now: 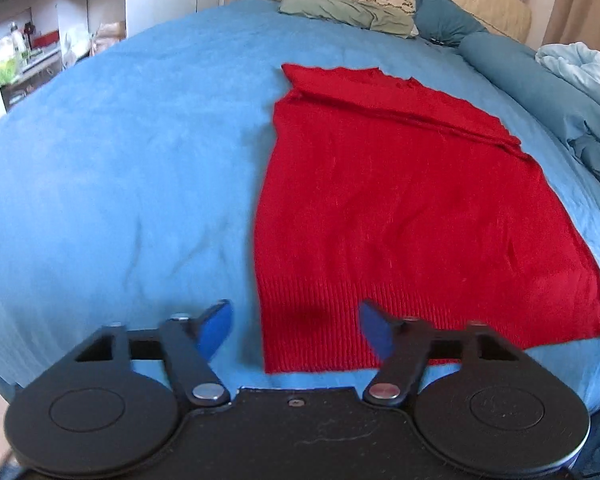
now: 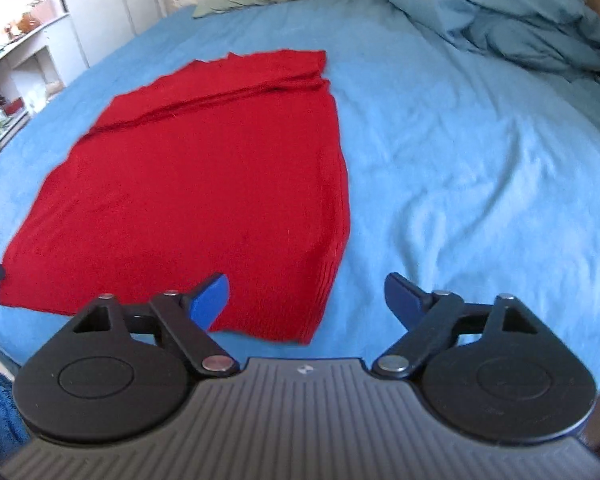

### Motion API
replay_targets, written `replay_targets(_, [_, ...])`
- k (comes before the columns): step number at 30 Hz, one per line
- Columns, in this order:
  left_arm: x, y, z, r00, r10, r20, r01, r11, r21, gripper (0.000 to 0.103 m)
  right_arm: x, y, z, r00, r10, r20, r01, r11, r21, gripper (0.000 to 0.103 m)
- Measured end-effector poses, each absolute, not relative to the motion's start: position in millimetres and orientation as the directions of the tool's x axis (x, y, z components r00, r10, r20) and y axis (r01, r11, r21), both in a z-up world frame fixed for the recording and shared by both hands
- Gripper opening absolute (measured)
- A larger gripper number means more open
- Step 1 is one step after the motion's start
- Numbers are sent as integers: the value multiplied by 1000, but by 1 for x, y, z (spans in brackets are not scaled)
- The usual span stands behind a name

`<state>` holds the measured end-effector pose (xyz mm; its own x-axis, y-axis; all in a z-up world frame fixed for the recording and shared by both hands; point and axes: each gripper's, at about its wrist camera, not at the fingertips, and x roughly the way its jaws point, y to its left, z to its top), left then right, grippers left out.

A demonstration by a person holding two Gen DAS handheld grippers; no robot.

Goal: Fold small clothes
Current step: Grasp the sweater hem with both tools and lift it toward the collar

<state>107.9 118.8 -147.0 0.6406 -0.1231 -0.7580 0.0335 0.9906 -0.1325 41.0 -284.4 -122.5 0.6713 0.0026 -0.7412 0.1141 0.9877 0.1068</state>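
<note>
Left gripper [image 1: 296, 330]: fingers spread, straddling the near left hem corner of the sweater [image 1: 400, 216]. Right gripper [image 2: 306, 300]: spread, likewise. Sweater flat at 12 o'clock on bed [image 1: 120, 160], presumably awaiting a fold.

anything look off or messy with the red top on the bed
Nothing is damaged or spilled. The red top lies flat on the blue sheet, with its far end folded over in a slanted band rather than square. Both tongs, left and right, are open at its near hem.

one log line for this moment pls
left gripper: open, empty | right gripper: open, empty | red knit garment: flat on blue bedsheet
</note>
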Motion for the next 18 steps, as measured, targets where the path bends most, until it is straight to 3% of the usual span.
replay_targets(11, [98,114,-170,649,-112,-753,33,992,-119,53,38,-267,-159,658,-61,-750,192,977,88,71])
replay_targets(14, [97,115,-170,650,-110,-752,29,992,-120,42,40,-265,-159,664,-55,-746,187,978,94,59])
replay_targets(17, [98,114,-170,643,-115,-757,33,992,-123,9,42,-264,-161,665,-64,-744,187,979,84,42])
replay_targets(18, [98,114,-169,640,-119,-759,35,991,-126,7,43,-263,-161,666,-65,-743,187,979,82,38])
